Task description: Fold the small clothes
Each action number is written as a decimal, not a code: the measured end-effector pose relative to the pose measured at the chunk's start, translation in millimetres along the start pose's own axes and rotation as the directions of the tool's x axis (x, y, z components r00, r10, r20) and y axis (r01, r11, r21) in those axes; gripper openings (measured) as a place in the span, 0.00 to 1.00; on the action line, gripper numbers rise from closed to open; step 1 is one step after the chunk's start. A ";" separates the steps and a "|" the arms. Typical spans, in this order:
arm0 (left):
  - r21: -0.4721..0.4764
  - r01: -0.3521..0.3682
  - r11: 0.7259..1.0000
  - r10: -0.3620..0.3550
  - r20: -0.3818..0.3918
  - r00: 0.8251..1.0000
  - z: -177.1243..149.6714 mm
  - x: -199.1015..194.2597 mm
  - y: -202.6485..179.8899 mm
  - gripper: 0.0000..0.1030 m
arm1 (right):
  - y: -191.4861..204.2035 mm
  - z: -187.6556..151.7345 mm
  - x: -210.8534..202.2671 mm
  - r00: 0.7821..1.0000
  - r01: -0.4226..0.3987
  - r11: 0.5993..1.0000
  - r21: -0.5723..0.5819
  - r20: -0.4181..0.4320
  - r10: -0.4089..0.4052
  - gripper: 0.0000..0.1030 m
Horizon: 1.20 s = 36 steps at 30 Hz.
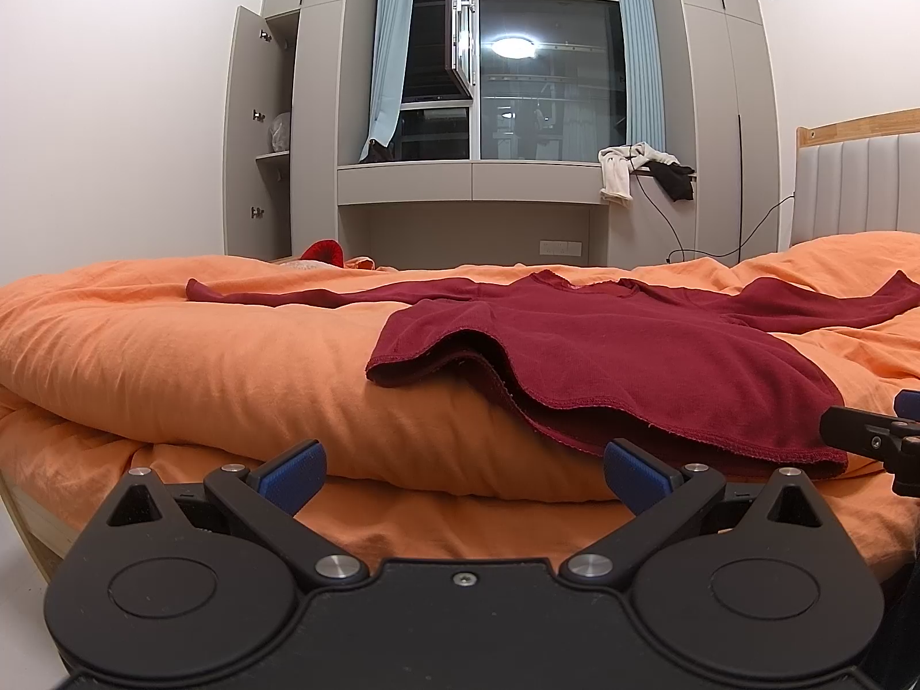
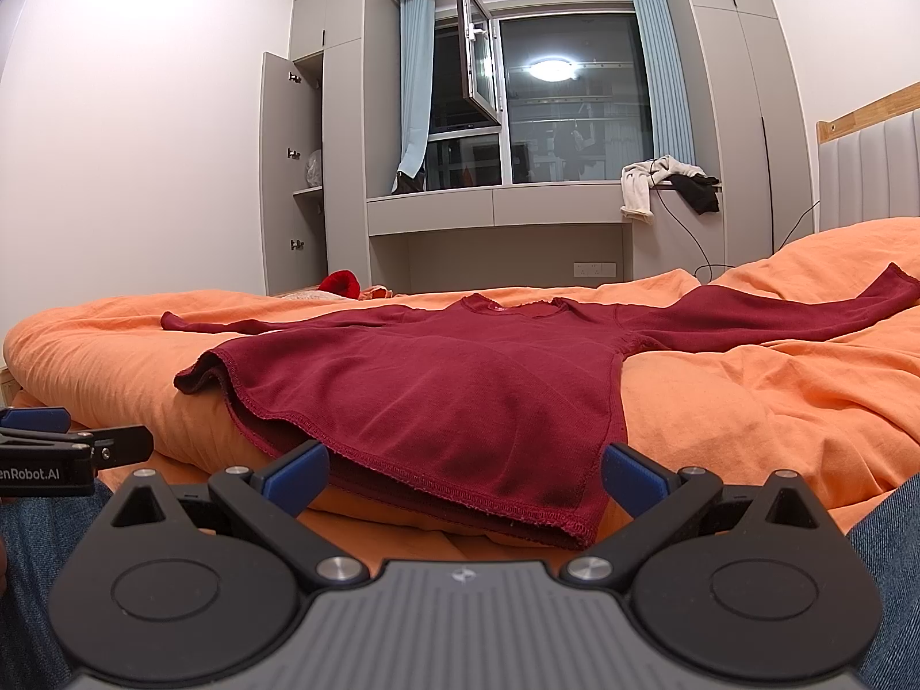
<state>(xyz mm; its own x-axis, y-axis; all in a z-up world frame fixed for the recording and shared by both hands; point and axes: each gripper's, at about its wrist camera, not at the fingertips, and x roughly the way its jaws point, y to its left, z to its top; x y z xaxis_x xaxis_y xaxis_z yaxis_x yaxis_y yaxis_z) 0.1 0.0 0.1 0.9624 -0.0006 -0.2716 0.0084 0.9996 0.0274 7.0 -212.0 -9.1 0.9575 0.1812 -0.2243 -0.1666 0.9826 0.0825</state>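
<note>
Left gripper (image 1: 463,474) jaws spread wide, empty, short of the dark red long-sleeved knit top (image 1: 604,356) on the orange quilt (image 1: 172,356), right gripper (image 2: 463,474) likewise wide apart, straddling the top's hem, holding nothing

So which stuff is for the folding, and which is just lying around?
For the folding:
dark red long-sleeved top, spread flat on the orange duvet
left claw, open
right claw, open

Just lying around:
white garment and black garment on the ledge
bright red thing beyond the bed
open cupboard door
</note>
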 end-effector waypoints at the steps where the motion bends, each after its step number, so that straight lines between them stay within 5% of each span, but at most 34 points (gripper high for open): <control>1: 0.000 0.000 1.000 0.000 0.000 1.000 0.0 0.0 -0.1 1.00 | 0.0 0.0 0.1 1.000 0.000 1.000 0.000 0.000 0.000 1.00; 28: -0.002 0.001 1.000 -0.001 -0.010 1.000 0.4 0.9 0.0 1.00 | 0.2 1.7 -0.1 1.000 0.003 1.000 0.001 -0.008 -0.003 1.00; 36: -0.052 0.010 0.999 -0.015 -0.104 0.994 16.5 24.3 3.1 1.00 | -14.2 24.1 16.7 0.986 0.096 0.993 0.072 -0.143 -0.085 1.00</control>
<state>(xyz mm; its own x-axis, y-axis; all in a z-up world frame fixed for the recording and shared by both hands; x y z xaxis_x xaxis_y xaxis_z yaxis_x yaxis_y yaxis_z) 28.0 2.6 9.5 0.9286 -0.0127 -0.3708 0.0035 0.9997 -0.0254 31.0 -224.0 9.5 0.9248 0.1009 -0.3669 -0.0564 0.9899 0.1303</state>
